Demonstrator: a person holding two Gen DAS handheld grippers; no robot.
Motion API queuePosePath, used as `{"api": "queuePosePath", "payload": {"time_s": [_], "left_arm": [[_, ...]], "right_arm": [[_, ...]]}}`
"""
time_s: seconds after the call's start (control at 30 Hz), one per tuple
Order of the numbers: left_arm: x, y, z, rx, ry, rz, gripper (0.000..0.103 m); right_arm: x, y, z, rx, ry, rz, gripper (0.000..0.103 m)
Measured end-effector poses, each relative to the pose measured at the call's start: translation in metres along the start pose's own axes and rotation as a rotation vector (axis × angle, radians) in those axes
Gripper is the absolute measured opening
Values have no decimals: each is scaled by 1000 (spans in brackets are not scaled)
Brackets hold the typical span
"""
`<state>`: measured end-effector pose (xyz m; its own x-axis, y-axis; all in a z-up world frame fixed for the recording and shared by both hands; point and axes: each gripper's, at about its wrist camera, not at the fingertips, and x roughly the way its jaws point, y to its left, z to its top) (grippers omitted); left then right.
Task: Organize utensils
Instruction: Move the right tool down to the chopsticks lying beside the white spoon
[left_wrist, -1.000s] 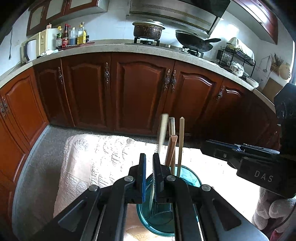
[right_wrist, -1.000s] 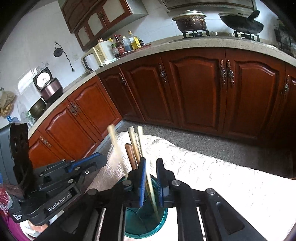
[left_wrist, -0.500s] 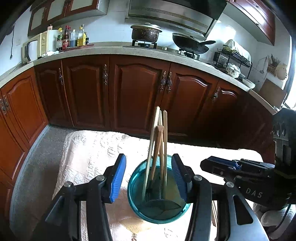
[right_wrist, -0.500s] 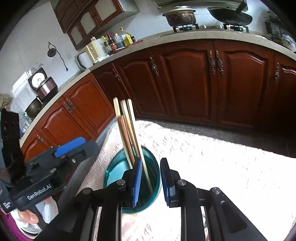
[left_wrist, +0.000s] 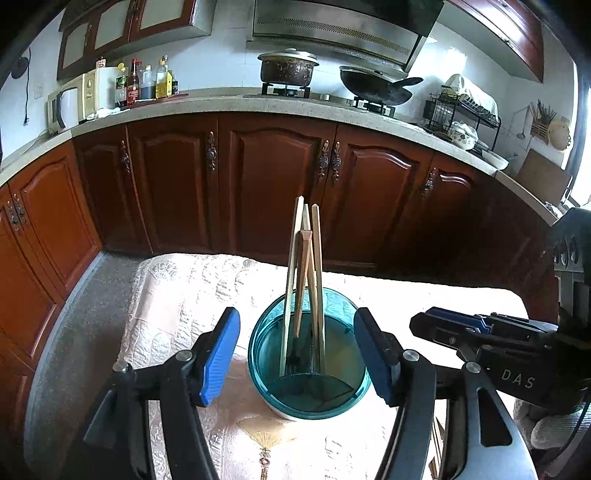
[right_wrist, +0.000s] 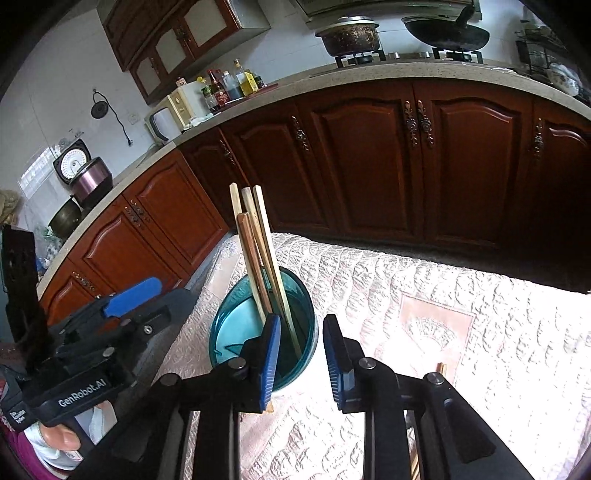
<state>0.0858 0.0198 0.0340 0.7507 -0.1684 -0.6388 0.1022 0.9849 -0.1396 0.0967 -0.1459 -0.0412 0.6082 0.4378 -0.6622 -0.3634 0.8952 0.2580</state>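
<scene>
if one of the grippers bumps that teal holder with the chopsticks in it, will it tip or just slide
The teal holder looks like thin translucent plastic, so probably light. The chopsticks stand well above its rim, leaning together, likely raising its balance point. On the quilted cloth it would probably catch rather than slide, so a high bump may tip it.

left gripper (left_wrist: 297, 354): black linkage arms, silver pivot screws, blue ribbed pads (left_wrist: 218, 356). its body carries white "genrobot.ai" lettering and a small white label. right gripper (right_wrist: 301, 360): same black frame, silver screws, blue ribbed pads (right_wrist: 334, 360); white "das" lettering on its body. left hand (right_wrist: 64, 445): bare thumb, white glove, purple sleeve. right hand (left_wrist: 545, 430): white knit glove.
</scene>
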Motion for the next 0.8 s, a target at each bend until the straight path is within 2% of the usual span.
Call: {"api": "queuePosePath", "payload": {"time_s": [0.3,0.5,0.67,0.8], "left_arm": [[-19,-17,-15,24,8,-55,67],[-20,-32,-34,29,53,-121,67],[-9,-54,-54,63,112,-160,67],[-1,-72,-66,91,154,-182,67]], "right_arm": [[-25,-19,-20,5,2,-41,30],[-41,-62,-61,53,50,-126,30],[-29,-108,-106,147,140,-179,30],[-9,-128,-125,212,179,-149,29]]}}
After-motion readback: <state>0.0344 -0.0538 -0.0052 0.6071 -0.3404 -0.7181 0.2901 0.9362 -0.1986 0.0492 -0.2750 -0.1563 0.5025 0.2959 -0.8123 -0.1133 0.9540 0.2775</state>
